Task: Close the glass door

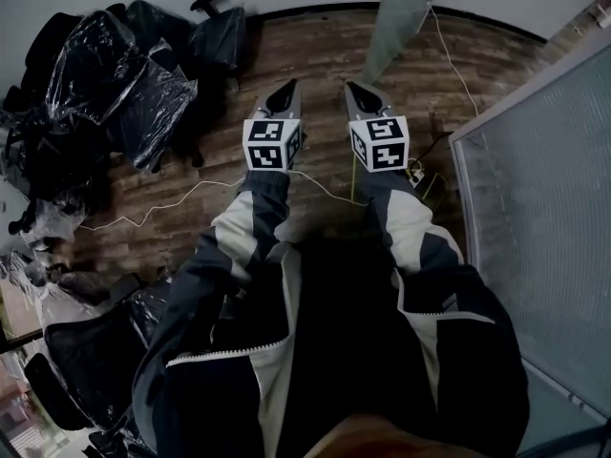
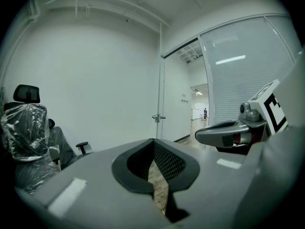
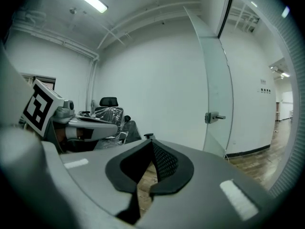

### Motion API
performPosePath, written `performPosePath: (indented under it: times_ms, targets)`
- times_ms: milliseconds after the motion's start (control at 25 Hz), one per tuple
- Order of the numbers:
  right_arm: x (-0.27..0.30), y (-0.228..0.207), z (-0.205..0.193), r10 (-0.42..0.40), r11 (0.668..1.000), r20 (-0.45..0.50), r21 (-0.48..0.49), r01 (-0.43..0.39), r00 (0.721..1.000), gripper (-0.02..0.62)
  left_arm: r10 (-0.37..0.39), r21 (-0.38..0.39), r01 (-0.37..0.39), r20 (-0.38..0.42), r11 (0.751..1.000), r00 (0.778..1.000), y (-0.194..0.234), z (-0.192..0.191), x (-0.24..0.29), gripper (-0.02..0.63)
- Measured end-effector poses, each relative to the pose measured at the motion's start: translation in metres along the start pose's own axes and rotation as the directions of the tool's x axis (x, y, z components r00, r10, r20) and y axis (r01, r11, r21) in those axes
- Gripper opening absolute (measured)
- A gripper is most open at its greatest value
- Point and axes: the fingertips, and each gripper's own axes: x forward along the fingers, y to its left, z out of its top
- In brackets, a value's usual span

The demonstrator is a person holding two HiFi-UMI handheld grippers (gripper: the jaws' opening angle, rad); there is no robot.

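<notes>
Plastic-wrapped office chairs (image 1: 124, 84) crowd the floor well off to the left of the left hand-held gripper (image 1: 285, 86), black under crinkled clear film. A pale cable (image 1: 172, 203) trails across the wood floor (image 1: 315, 46) below both grippers. The left hand-held gripper points nearly level, clenched tip to tip with nothing between its jaws. Just beside it, on its right, the right hand-held gripper (image 1: 356, 87) is held the same way, jaws pressed together and empty too. The glass door (image 1: 396, 17) stands ahead of the right hand-held gripper and a little to its right, well apart from both tips. Its leaf is swung into the room, and the doorway lies open beyond it. Its metal handle (image 3: 213, 117) shows at mid-height. Farther right of that hand-held gripper runs a pale, finely ribbed partition (image 1: 544, 208).
</notes>
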Motion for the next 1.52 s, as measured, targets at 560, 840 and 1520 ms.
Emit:
performPosePath:
  times_ms: [560,840,1520]
  targets:
    - [0.164,-0.058,0.023,-0.032,0.999,-0.023,-0.021,0.031,0.999,0.005,-0.008,-0.037,0.009,0.008,0.999,1.0,0.122,0.011,0.136,0.003]
    - [0.296,-0.098,0.08,-0.154,0.988,-0.022,-0.016,0.153,0.988,0.005,-0.126,-0.029,0.126,0.025,0.992,0.992,0.222,0.054,0.244,0.003]
    - [0.5,-0.225,0.117,-0.253,0.966,-0.06,0.032,0.255,0.966,0.005,-0.186,-0.053,0.186,-0.003,0.981,0.983,0.331,0.08,0.463,0.003]
